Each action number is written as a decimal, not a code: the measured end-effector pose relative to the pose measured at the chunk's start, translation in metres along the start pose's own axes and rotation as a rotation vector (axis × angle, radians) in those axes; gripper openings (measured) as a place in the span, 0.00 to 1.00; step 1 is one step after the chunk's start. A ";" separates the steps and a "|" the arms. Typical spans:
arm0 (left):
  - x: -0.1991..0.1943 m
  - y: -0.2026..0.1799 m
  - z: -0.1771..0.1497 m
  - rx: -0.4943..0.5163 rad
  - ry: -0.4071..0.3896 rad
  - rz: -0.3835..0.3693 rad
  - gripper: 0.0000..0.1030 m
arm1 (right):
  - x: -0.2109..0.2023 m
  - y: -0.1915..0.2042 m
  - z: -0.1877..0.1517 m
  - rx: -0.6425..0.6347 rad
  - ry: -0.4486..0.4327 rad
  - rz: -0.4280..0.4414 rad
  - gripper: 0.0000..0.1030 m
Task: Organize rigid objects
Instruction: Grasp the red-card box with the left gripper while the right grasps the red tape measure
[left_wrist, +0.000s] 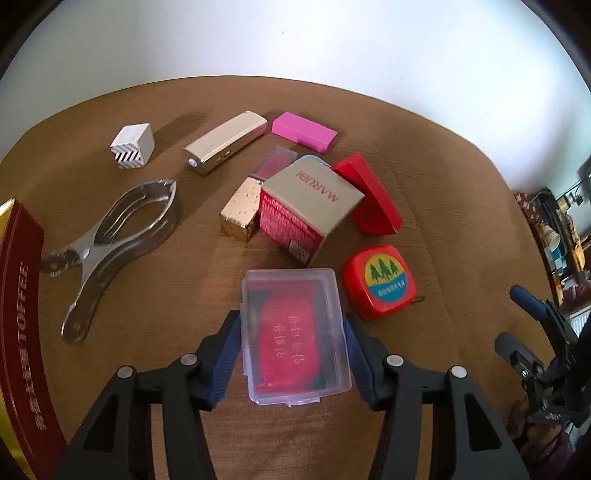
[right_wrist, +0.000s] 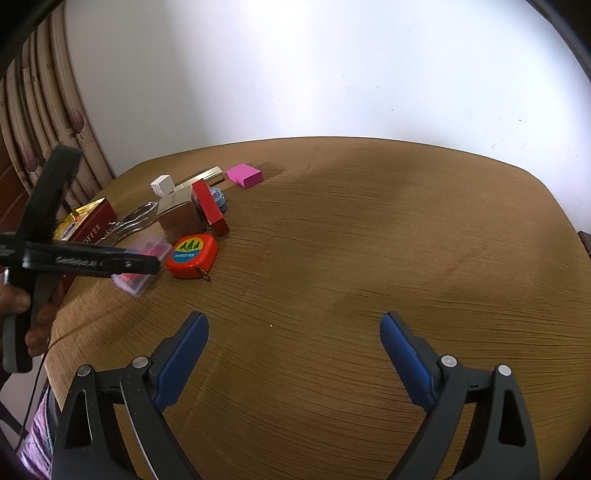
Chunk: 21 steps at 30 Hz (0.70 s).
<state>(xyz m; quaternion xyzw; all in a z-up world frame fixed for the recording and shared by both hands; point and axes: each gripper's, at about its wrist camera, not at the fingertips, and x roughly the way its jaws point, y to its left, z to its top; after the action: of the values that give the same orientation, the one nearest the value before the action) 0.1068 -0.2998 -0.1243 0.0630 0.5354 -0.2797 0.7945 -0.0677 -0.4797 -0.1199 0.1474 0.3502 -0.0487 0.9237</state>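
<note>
A clear plastic box (left_wrist: 295, 332) with a red packet inside lies flat on the brown table (right_wrist: 369, 240). My left gripper (left_wrist: 293, 321) straddles it, and its blue pads touch the box's two long sides. From the right wrist view the same box (right_wrist: 147, 251) shows half hidden behind the left gripper's black arm. My right gripper (right_wrist: 293, 325) hangs open over bare table, nothing between its fingers. A red tape measure (left_wrist: 380, 280) sits just right of the box. Behind it a grey-and-red MARUBI carton (left_wrist: 310, 206) leans among other boxes.
A red box (left_wrist: 369, 195), pink box (left_wrist: 304, 131), long gold case (left_wrist: 225, 142), small gold box (left_wrist: 240, 210), striped white cube (left_wrist: 133, 146) and metal clamp (left_wrist: 122, 236) lie behind. A red toffee tin (left_wrist: 18, 314) stands at the left edge. A hand (right_wrist: 14, 302) holds the left gripper.
</note>
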 end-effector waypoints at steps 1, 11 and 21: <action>0.000 0.002 -0.004 -0.017 -0.004 -0.006 0.54 | 0.000 0.003 0.002 -0.007 0.001 -0.005 0.90; -0.036 0.007 -0.052 -0.085 -0.056 -0.058 0.54 | 0.033 0.071 0.033 -0.056 0.029 0.100 0.90; -0.044 0.022 -0.070 -0.137 -0.050 -0.071 0.54 | 0.076 0.089 0.046 -0.018 0.099 0.020 0.90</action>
<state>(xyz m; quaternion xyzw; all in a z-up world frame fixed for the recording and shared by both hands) 0.0486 -0.2367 -0.1188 -0.0173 0.5350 -0.2719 0.7997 0.0360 -0.4078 -0.1162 0.1447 0.3944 -0.0289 0.9070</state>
